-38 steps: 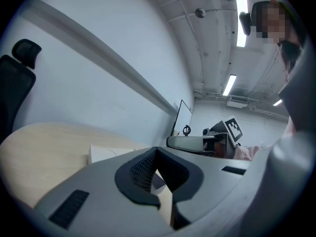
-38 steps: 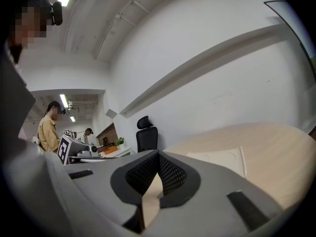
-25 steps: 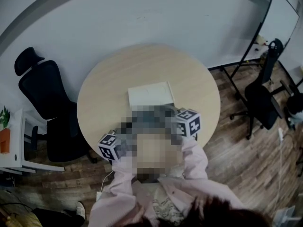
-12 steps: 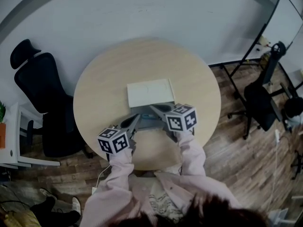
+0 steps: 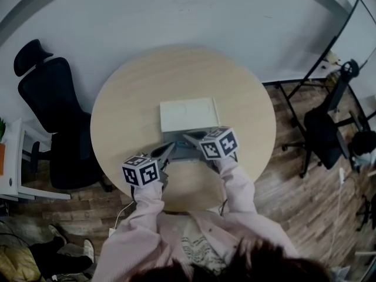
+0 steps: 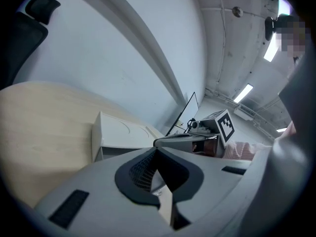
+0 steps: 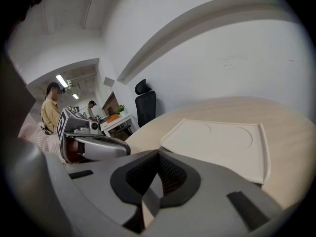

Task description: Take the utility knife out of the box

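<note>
A flat white box (image 5: 188, 115) lies closed in the middle of the round wooden table (image 5: 129, 98). No utility knife shows in any view. My left gripper (image 5: 171, 148) hovers just in front of the box's near edge, pointing up and right, jaws shut and empty. My right gripper (image 5: 188, 138) comes in from the right, its tip next to the left one's, also shut and empty. The left gripper view has the box (image 6: 121, 135) beyond the closed tips (image 6: 157, 149), with the right gripper (image 6: 190, 141) alongside. In the right gripper view the box lid (image 7: 222, 144) lies past the closed tips (image 7: 159, 152).
A black office chair (image 5: 50, 116) stands left of the table, and another chair (image 5: 326, 125) and a whiteboard stand (image 5: 343, 40) to the right. A white desk (image 5: 12, 178) is at the far left. Two people (image 7: 49, 112) stand far off in the right gripper view.
Both grippers have sunk toward the table in front of the box. The right one has shifted left, closer to the left one. Both pairs of jaws stay shut.
</note>
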Tool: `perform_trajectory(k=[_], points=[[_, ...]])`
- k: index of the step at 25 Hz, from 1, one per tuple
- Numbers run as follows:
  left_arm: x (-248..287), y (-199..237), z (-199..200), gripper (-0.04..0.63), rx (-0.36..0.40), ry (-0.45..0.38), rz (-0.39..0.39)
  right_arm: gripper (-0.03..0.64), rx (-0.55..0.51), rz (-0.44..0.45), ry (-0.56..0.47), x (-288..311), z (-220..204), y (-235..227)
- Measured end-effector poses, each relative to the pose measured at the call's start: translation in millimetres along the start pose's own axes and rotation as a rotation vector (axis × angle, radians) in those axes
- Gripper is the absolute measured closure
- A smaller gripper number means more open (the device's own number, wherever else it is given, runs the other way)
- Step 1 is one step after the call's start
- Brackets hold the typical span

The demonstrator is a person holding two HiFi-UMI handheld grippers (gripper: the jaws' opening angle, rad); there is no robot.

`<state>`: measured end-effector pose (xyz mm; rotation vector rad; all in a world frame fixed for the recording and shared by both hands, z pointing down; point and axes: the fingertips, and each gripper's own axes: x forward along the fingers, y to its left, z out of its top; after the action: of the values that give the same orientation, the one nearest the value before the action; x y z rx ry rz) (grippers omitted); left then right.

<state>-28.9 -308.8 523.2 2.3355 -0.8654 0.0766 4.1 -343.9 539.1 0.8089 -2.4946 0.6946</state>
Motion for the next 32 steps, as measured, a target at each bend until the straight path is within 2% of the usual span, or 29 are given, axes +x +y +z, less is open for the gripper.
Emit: perform_trajectory(k=[6, 17, 27, 32], points=[[4, 5, -5, 0.588, -0.027, 0.015, -0.001, 0.619, -0.023, 0.010, 0.098, 14, -15, -6], [12, 6, -19, 0.588, -0.066, 0.081, -0.005, 0.617, -0.158, -0.004, 0.283, 29, -33, -15], [11, 12, -31, 0.588, -0.102, 0.119, 0.000, 0.611, -0.216, -0.001, 0.356, 36, -48, -19], [11, 13, -35, 0.588, -0.118, 0.132, -0.004, 0.586, -0.254, -0.015, 0.387, 37, -50, -24]])
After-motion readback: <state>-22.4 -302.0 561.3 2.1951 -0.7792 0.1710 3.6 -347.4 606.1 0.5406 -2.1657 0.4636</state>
